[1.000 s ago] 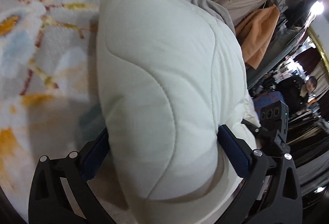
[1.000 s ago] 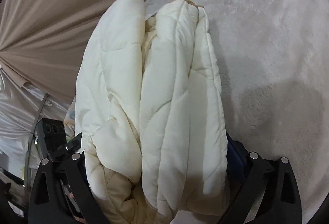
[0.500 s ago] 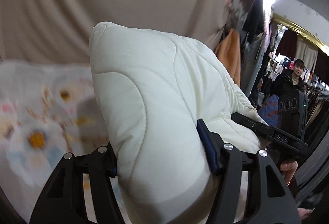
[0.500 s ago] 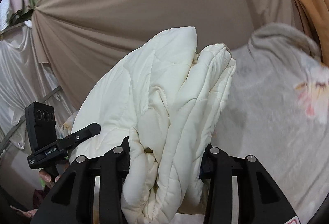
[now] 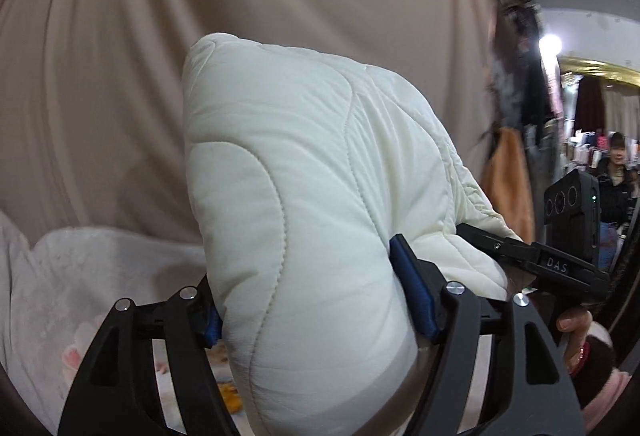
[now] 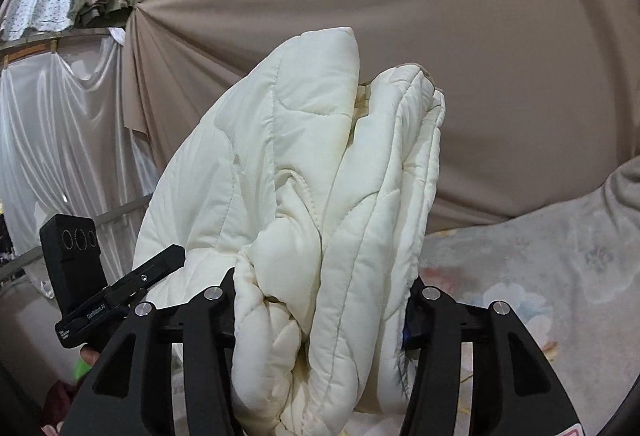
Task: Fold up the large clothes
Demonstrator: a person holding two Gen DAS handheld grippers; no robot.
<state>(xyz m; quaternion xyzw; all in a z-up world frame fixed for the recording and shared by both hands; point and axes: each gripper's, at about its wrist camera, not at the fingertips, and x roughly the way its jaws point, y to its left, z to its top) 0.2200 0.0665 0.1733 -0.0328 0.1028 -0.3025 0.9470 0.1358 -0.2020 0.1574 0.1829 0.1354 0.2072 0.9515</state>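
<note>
The left gripper point(image 5: 316, 300) pinches one smooth fold of the cream quilted coat point(image 5: 304, 203), held up before the beige curtain point(image 5: 120, 75). The right gripper point(image 6: 320, 300) clamps the bunched layers at 6 o'clock, above the blanket point(image 6: 540, 276).

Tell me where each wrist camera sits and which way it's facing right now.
Left wrist: on the left gripper, facing the beige curtain; jaws clamp the cream quilted garment; right gripper and hand show at right.
Right wrist: on the right gripper, facing the same curtain; jaws clamp the garment's bunched layers; left gripper shows at left.
Shared: garment, curtain, floral blanket.
</note>
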